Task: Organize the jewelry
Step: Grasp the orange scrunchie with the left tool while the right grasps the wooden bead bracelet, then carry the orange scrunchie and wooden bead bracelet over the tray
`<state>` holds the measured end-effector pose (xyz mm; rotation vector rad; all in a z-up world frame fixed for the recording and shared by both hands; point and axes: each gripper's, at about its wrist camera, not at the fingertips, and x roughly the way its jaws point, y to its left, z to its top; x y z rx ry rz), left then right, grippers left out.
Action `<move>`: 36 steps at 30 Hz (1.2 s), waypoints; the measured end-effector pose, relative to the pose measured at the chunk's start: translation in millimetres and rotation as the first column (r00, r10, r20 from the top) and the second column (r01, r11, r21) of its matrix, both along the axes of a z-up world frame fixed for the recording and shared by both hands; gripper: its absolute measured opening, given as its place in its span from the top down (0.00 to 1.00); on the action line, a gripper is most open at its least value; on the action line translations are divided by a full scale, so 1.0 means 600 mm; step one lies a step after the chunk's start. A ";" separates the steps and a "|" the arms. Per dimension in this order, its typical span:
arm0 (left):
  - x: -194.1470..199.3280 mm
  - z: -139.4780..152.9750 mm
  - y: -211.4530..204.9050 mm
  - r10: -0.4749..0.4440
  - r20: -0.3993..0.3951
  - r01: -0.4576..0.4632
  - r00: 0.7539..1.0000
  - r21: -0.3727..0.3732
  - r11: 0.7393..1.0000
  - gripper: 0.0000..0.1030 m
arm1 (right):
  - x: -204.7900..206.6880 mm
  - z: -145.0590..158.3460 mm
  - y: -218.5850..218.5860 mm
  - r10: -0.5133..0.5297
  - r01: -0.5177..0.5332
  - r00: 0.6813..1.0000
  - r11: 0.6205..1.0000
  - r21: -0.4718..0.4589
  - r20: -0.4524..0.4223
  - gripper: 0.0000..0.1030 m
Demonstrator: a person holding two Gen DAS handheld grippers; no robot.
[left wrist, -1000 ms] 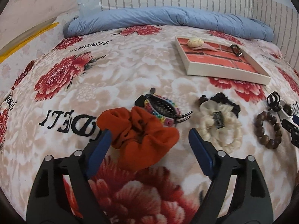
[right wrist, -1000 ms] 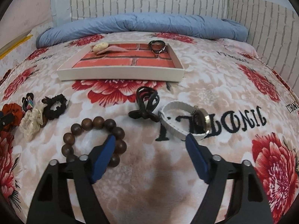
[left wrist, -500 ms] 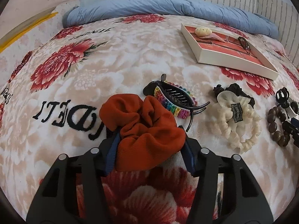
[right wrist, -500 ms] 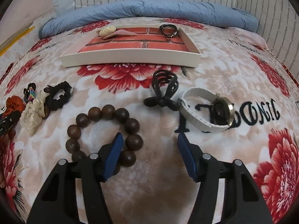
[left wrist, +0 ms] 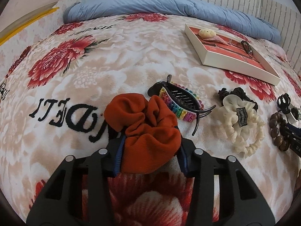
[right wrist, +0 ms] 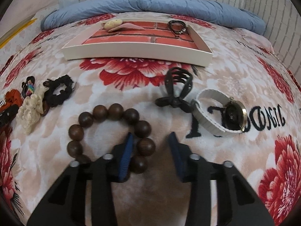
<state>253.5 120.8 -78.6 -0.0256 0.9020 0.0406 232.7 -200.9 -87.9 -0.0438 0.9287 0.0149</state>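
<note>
So your left gripper (left wrist: 148, 150) has closed in over the last second and is now squeezed onto the orange scrunchie (left wrist: 144, 130), bunching it up, when a second ago it was wide open around it. That one looks ready to lift and carry to the white tray (left wrist: 233, 64) near the bed's far edge, which already holds a shell clip (left wrist: 207, 33) and a dark ring-shaped piece (left wrist: 246, 46).

Your right gripper (right wrist: 150, 150) has narrowed too, but there's nothing between the fingers yet; its left finger (right wrist: 127, 154) sits inside the wooden bead bracelet (right wrist: 111, 130), so I'd guess the beads are next.

Readable text: the blanket (right wrist: 150, 197) has black lettering, something like "JINDELI", and the cream scrunchie (left wrist: 242, 124) has a small dark tag, too tiny to read
</note>
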 end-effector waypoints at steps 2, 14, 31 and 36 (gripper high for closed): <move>-0.001 0.001 0.002 0.003 0.002 -0.003 1.000 -0.004 1.000 0.60 | -0.002 0.001 0.002 0.007 -0.007 1.000 1.000 -0.003 0.009 0.77; -0.014 0.012 0.006 0.027 0.026 -0.027 0.999 0.024 0.999 0.73 | -0.018 0.026 -0.006 0.029 -0.034 0.994 0.998 0.050 0.106 0.80; 0.027 0.098 -0.007 0.005 0.118 -0.007 0.993 0.024 1.000 0.74 | 0.036 0.111 0.023 0.119 -0.133 0.965 0.990 0.045 0.233 0.81; 0.068 0.130 -0.032 -0.036 0.135 0.034 0.990 0.020 0.999 0.74 | 0.072 0.151 0.026 0.127 -0.141 0.954 0.990 0.033 0.272 0.81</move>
